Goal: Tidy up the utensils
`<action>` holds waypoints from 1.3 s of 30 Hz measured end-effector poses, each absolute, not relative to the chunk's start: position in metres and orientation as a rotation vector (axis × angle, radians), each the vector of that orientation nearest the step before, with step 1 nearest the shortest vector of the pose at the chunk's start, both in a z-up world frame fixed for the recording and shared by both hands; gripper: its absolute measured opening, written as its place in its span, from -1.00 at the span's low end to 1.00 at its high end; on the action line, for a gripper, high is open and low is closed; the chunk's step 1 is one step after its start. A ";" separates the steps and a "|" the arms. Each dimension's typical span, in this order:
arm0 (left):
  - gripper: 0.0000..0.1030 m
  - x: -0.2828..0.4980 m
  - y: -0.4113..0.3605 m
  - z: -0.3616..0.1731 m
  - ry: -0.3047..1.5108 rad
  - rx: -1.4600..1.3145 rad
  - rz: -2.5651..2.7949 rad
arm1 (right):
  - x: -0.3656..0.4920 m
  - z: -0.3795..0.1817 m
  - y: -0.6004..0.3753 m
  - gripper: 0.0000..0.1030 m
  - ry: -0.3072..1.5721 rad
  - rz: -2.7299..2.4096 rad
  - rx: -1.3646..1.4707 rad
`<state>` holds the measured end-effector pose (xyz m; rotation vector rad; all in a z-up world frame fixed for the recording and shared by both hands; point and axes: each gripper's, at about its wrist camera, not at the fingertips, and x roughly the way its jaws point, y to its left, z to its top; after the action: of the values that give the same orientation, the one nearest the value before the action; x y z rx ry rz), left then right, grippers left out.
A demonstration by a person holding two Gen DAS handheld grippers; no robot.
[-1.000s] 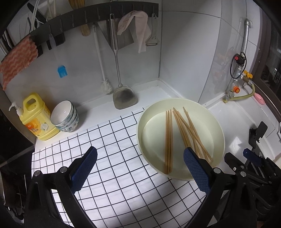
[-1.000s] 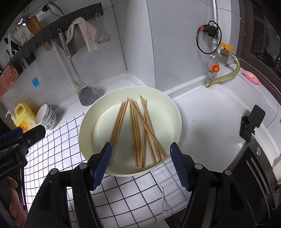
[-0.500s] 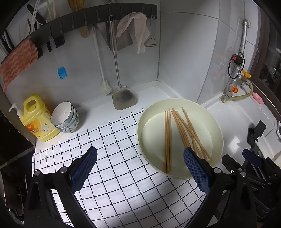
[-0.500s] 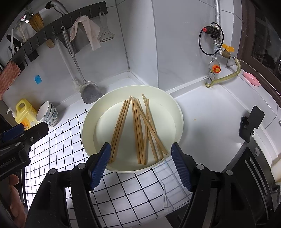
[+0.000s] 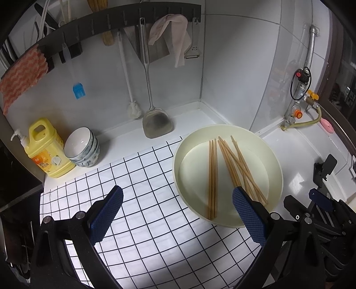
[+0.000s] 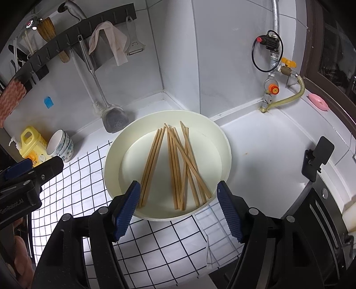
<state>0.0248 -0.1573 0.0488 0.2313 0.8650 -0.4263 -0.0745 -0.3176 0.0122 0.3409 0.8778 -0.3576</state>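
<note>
The right tongs [image 6: 178,209] stand wide apart with nothing between, low in the frame above the near rim of the cream basin [image 6: 111,155]; the left tongs [image 5: 176,214] are released too; the chopsticks [image 6: 175,164] lie loose inside the basin, on the checked mat [image 5: 138,195].

So the chopsticks [image 6: 175,164] all lie in the basin [image 6: 224,142], one bunch to the left and a crossed heap to the right. The basin sits on the counter [image 6: 262,160], partly over the grid mat [image 5: 142,177] that spreads out left of it. Behind the mat, by the wall, are stacked bowls [image 5: 82,146] with a soap jug [image 5: 46,149] just left of them. A spatula [image 5: 155,120] hangs from the rack [image 5: 124,20] behind the basin.
</note>
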 end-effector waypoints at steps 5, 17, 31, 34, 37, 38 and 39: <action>0.88 0.025 -0.156 0.047 0.872 0.221 -0.424 | -0.075 0.013 -0.317 0.32 0.878 -0.355 0.340; 0.88 0.023 -0.157 0.047 0.868 0.227 -0.416 | -0.075 0.013 -0.316 0.32 0.878 -0.356 0.342; 0.88 0.021 -0.155 0.045 0.869 0.231 -0.420 | -0.075 0.012 -0.315 0.32 0.875 -0.346 0.340; 0.88 0.021 -0.155 0.044 0.870 0.224 -0.430 | -0.075 0.012 -0.315 0.32 0.877 -0.343 0.340; 0.88 0.021 -0.155 0.044 0.873 0.215 -0.434 | -0.075 0.012 -0.315 0.32 0.877 -0.343 0.340; 0.88 0.020 -0.155 0.044 0.873 0.217 -0.433 | -0.075 0.012 -0.314 0.32 0.878 -0.342 0.340; 0.88 0.020 -0.155 0.044 0.870 0.223 -0.426 | -0.075 0.012 -0.314 0.32 0.878 -0.343 0.341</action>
<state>0.0201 -0.1553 0.0442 0.2226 0.8699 -0.4255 -0.0755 -0.3145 0.0122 0.3407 0.8777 -0.3433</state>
